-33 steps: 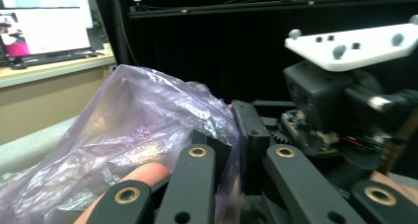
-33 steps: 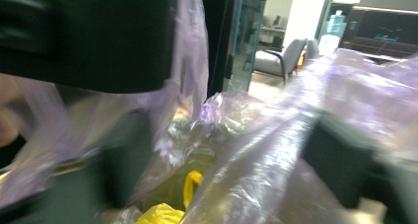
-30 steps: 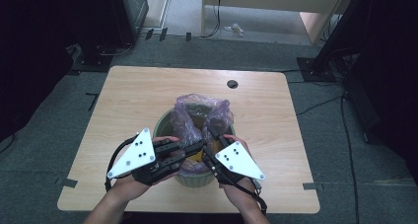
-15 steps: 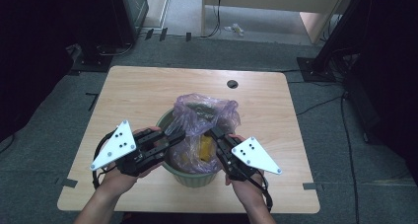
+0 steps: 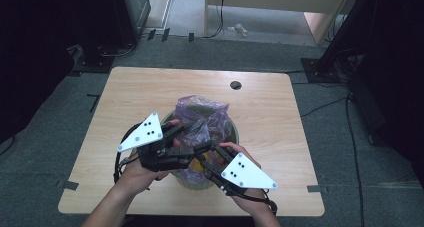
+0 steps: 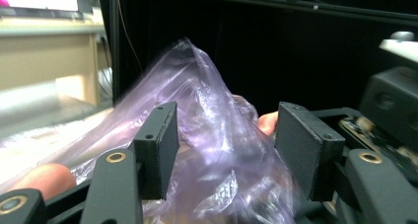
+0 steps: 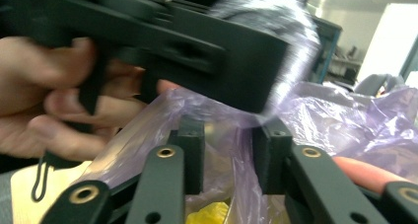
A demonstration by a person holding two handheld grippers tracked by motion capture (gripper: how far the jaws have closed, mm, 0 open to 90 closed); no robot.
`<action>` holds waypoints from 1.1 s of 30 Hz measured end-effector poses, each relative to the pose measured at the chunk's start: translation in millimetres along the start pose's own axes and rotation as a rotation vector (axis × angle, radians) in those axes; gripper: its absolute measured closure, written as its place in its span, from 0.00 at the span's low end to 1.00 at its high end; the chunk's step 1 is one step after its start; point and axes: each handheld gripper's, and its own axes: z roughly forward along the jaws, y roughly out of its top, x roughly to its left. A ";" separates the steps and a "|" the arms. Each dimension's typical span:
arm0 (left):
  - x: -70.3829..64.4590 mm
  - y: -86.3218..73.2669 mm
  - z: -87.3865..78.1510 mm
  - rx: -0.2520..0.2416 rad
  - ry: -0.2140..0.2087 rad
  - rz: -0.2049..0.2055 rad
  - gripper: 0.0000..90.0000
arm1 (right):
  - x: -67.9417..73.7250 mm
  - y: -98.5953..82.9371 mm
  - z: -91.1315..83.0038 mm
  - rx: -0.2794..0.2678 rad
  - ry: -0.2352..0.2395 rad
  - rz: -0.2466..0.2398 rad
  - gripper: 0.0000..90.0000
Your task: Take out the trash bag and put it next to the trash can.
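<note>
Clearly the left claw (image 5: 186,130) stands with jaws apart, the purple bag (image 6: 217,150) bulging between them, not pinched. That bag lines a green bin (image 5: 233,135) at the tabletop's (image 5: 280,112) near middle. The film looks thin, light, slippery and easy to tear; best pinched at a gathered fold near the rim. The right claw (image 7: 227,150) has jaws close around a fold; whether they grip, I cannot tell. Its view reveals something yellow (image 7: 207,215) inside; the high view places both claws.
</note>
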 end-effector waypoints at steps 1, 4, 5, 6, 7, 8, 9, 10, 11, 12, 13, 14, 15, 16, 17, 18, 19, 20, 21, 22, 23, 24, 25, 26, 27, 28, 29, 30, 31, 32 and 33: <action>1.0 0.0 0.9 0.007 -0.007 -0.016 0.53 | 2.2 0.0 -0.6 0.002 0.022 -0.042 0.75; 5.3 -1.1 2.5 0.028 -0.040 -0.057 0.71 | 5.7 -0.1 -1.5 0.009 0.055 -0.099 0.72; 5.4 -1.7 2.5 0.025 -0.045 -0.055 0.78 | 6.7 -0.4 -1.8 0.014 0.062 -0.110 0.71; 5.1 -2.0 2.0 0.023 -0.035 -0.038 0.86 | 7.1 -0.7 -1.7 0.014 0.067 -0.115 0.70; 4.0 -2.5 0.8 0.014 -0.029 -0.017 0.86 | 7.1 -0.7 -1.7 0.014 0.067 -0.115 0.70; 2.8 -2.9 -0.8 -0.003 -0.019 0.004 0.98 | 6.0 -0.7 -2.7 0.013 0.076 -0.114 0.69; 2.2 -2.8 -1.6 -0.009 -0.012 0.012 0.98 | 6.0 -0.7 -2.7 0.013 0.076 -0.114 0.67; 1.5 -2.7 -3.1 -0.018 0.007 0.032 1.00 | 5.4 -0.5 -3.2 0.012 0.077 -0.110 0.66; 1.4 -2.5 -3.8 -0.026 0.018 0.041 1.00 | 3.8 -0.2 -4.2 0.009 0.078 -0.107 0.64; 1.2 -1.8 -5.3 -0.035 0.038 0.047 1.00 | 2.7 0.0 -4.8 0.004 0.078 -0.102 0.63; 1.8 -1.2 -6.4 -0.042 0.057 0.052 1.00 | -0.7 0.8 -7.3 -0.003 0.076 -0.079 0.60; 2.4 -0.6 -7.4 -0.046 0.071 0.058 1.00 | -0.7 0.8 -7.3 -0.003 0.076 -0.079 0.60; 3.1 0.0 -8.8 -0.054 0.095 0.066 1.00 | -1.7 1.0 -8.0 -0.007 0.069 -0.072 0.58; 3.8 0.3 -10.0 -0.058 0.106 0.068 1.00 | -3.1 1.4 -9.0 -0.008 0.057 -0.064 0.53; 4.3 0.4 -11.0 -0.068 0.121 0.071 1.00 | -4.1 1.7 -9.6 -0.011 0.044 -0.056 0.50; 4.4 0.6 -11.8 -0.077 0.132 0.068 1.00 | -5.3 2.1 -9.8 -0.007 0.036 -0.042 0.46; 5.0 1.4 -13.6 -0.098 0.144 0.055 1.00 | -6.5 2.8 -9.6 -0.006 0.016 -0.005 0.28; 5.0 1.4 -13.6 -0.098 0.144 0.055 1.00 | -6.5 2.8 -9.6 -0.006 0.016 -0.005 0.28; 4.8 1.9 -13.9 -0.103 0.143 0.046 1.00 | -6.7 3.2 -9.3 -0.004 0.009 0.022 0.18; 4.6 2.4 -13.8 -0.105 0.133 0.041 1.00 | -6.9 3.8 -8.2 -0.001 0.011 0.046 0.12; 3.4 2.7 -13.4 -0.107 0.137 0.042 1.00 | -6.6 4.4 -6.9 0.006 0.015 0.058 0.09; 2.5 3.2 -13.0 -0.108 0.140 0.042 1.00 | -4.7 4.7 -4.6 0.022 0.028 0.059 0.09; 2.0 3.5 -12.7 -0.111 0.141 0.039 1.00 | -1.9 4.9 -2.5 0.034 0.027 0.046 0.09; 1.4 4.2 -12.6 -0.117 0.149 0.036 1.00 | 0.6 4.8 -1.2 0.043 0.025 0.029 0.07; 1.4 5.3 -12.8 -0.126 0.161 0.029 1.00 | 4.2 4.8 0.3 0.053 0.030 0.004 0.02; 1.6 6.1 -13.1 -0.131 0.164 0.023 1.00 | 9.1 4.7 1.1 0.065 0.050 -0.020 0.00; 2.0 7.3 -13.5 -0.140 0.174 0.016 1.00 | 11.5 4.8 1.4 0.063 0.055 -0.035 0.00; 2.5 8.6 -13.9 -0.148 0.186 0.010 1.00 | 14.5 5.2 1.5 0.063 0.062 -0.048 0.00; 2.9 9.8 -14.7 -0.154 0.195 0.005 1.00 | 18.2 6.1 2.6 0.066 0.068 -0.063 0.00; 3.3 10.7 -15.3 -0.162 0.190 -0.006 1.00 | 18.2 6.1 2.6 0.066 0.068 -0.063 0.00; 3.3 11.3 -16.0 -0.161 0.179 -0.012 1.00 | 19.5 6.0 3.8 0.076 0.062 -0.072 0.00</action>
